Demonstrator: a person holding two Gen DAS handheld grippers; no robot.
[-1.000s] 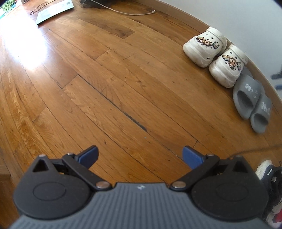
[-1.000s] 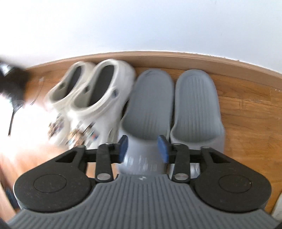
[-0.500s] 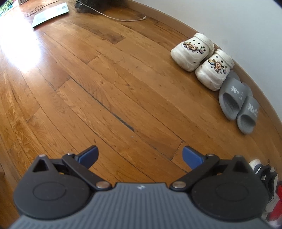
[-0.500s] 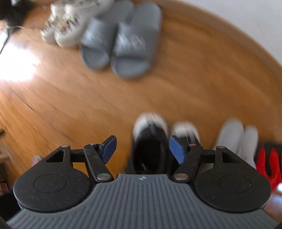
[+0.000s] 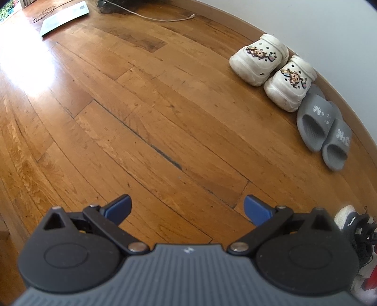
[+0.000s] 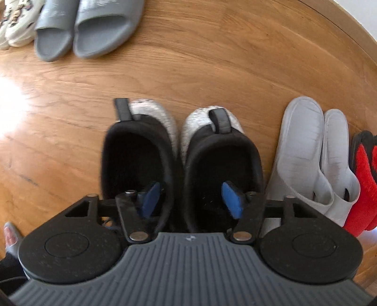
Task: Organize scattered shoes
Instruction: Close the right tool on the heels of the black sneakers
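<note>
- The right gripper (image 6: 189,200) hangs over a pair of black sneakers (image 6: 179,162) standing side by side on the wooden floor (image 6: 212,58), heels toward the far side.
- Its jaws are spread fairly wide: one blue fingertip (image 6: 149,200) sits over the opening of the left sneaker and the other over the opening of the right sneaker, so the two inner collars lie between them. It has no hold on either shoe, and whether a fingertip touches a collar cannot be told.
- Just right of the sneakers lies a pair of pale grey slippers (image 6: 313,155), close together, and beyond them at the right edge a red slipper (image 6: 362,188) with a black rim.
- Far left in the right wrist view, a pair of grey slides (image 6: 87,26) lies side by side, well apart from the sneakers, with white clogs (image 6: 14,23) just left of them at the frame edge.
- The left gripper (image 5: 187,209) is held above bare floorboards with its jaws wide apart and nothing between them.
- In the left wrist view the white clogs (image 5: 273,70) and grey slides (image 5: 325,131) form a row along the white wall (image 5: 306,21) at the far right, toes pointing into the room.
- A black sneaker (image 5: 360,233) shows at the near right edge of that view.
- At the far left a flat white panel (image 5: 63,17) lies on the floor, and a white cable (image 5: 162,18) runs along the floor near the wall.
</note>
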